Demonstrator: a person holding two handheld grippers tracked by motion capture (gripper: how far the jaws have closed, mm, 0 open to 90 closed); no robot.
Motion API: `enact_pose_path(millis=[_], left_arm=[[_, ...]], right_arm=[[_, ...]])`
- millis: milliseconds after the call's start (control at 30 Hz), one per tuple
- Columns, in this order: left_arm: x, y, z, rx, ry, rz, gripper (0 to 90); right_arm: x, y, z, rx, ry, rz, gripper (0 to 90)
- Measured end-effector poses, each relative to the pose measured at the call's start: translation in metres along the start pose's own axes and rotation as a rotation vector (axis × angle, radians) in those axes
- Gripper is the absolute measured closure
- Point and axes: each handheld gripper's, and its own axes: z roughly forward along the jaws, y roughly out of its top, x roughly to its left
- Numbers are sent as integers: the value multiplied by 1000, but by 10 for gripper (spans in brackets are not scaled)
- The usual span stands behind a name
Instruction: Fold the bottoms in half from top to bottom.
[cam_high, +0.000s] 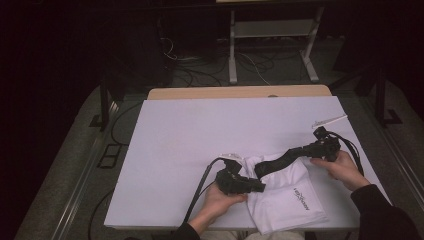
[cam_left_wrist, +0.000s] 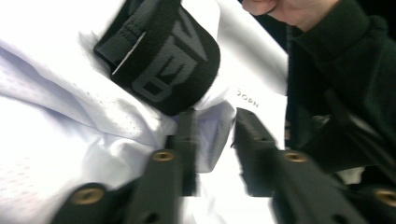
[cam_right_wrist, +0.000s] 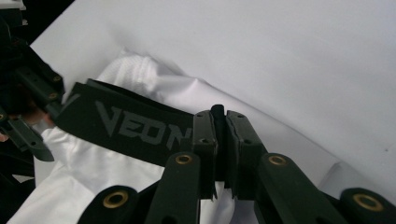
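Shorts (cam_high: 287, 197) of white mesh fabric lie crumpled at the desk's (cam_high: 200, 130) near edge, around five o'clock on its top, between the two hands. Their fine perforated weave shows in the left gripper view, and small dark print sits on one leg. A broad black elastic waistband (cam_high: 280, 160) with grey woven letters runs stretched from the cloth's left side up toward two o'clock.

The right hand-held gripper (cam_right_wrist: 219, 116) is clenched on the waistband's end, a black fold squeezed between its flat jaws. The left hand-held gripper (cam_left_wrist: 212, 135) stands parted, its jaws apart over a fold of white cloth just below the waistband's curve; whether the pads touch that fold is hard to tell through the blur.

A thin white strip (cam_high: 329, 121) lies near the desk's right edge at two o'clock, well apart from the shorts. Beyond the far edge, a wooden rim, cables and a metal frame stand on the dark floor. Dark sleeves are cut off at the bottom edge of the high view.
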Motion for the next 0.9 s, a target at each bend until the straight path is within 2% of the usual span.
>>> enact_pose_path(millis=[100, 233, 300, 433, 633, 833, 900], left_arm=[[-3, 2, -5, -18, 51, 7, 497], [-5, 8, -16, -58, 108, 16, 391], [-5, 11, -21, -77, 123, 15, 375], [-2, 16, -27, -109, 123, 16, 319], [5, 24, -32, -149, 153, 30, 272], [17, 29, -42, -184, 179, 33, 222], [22, 29, -46, -192, 186, 23, 204]], right_arm=[[3, -1, -5, -21, 15, -5, 813], [10, -5, -11, -45, 30, -12, 815], [13, -6, -14, -51, 40, -16, 815], [20, -12, -19, -60, 56, -33, 816], [28, -22, -26, -78, 98, -53, 816], [32, -31, -32, -86, 120, -72, 816], [33, -33, -34, -85, 125, -75, 816]])
